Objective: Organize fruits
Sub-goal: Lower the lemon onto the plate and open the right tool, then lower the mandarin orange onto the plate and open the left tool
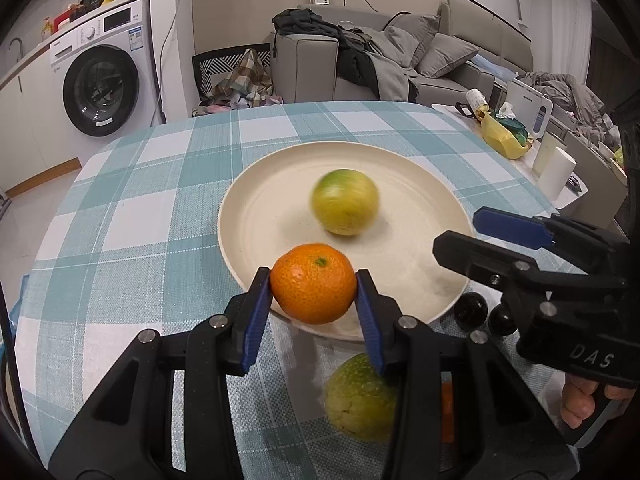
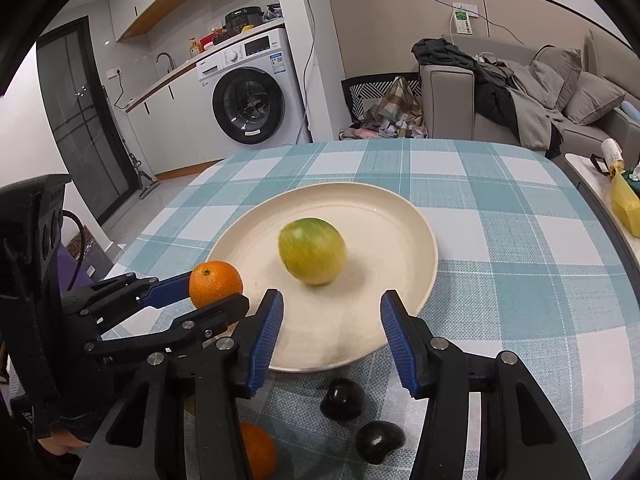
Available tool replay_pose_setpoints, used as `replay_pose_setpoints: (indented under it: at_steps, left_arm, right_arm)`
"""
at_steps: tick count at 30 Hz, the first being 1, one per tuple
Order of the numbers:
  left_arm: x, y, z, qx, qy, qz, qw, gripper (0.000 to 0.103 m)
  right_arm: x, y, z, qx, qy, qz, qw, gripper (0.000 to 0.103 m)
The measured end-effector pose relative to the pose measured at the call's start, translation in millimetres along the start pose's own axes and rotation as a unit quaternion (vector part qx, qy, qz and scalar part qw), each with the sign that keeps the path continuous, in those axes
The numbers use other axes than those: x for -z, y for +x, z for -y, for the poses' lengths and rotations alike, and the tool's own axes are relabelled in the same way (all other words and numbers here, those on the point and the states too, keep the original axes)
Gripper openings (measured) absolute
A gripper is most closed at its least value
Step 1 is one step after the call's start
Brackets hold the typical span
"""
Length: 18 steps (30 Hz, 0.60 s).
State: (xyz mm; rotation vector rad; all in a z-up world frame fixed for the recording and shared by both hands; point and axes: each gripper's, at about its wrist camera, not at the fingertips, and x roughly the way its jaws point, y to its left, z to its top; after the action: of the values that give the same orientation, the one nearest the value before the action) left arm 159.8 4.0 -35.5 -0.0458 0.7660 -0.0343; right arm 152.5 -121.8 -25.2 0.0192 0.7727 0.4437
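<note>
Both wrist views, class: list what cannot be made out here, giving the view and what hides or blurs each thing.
- Green fruit on the plate: blurred in the left wrist view; skin detail lost.
- Second green fruit: left wrist view, partly behind the left gripper.
- Loose orange: right wrist view, partly hidden by the right gripper.
- Two dark fruits: kind unclear.

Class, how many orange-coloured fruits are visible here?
2. One orange mandarin is clamped in the left gripper above the plate's rim; another orange fruit lies on the tablecloth, partly hidden.
</note>
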Motion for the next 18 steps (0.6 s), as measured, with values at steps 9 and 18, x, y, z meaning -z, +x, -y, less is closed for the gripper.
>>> replay_pose_setpoints:
  at_steps: [9, 18]
  left_arm:
    - [3, -29, -3, -0.009, 0.004, 0.034, 0.9994, 0.079]
    - [15, -63, -9, -0.018, 0.004, 0.056, 0.9982, 0.094]
  right_arm:
    - [3, -19, 6, 0.019, -0.006, 0.024, 1.0, 0.085]
    - [8, -34, 17, 0.004, 0.004, 0.031, 0.999, 0.103]
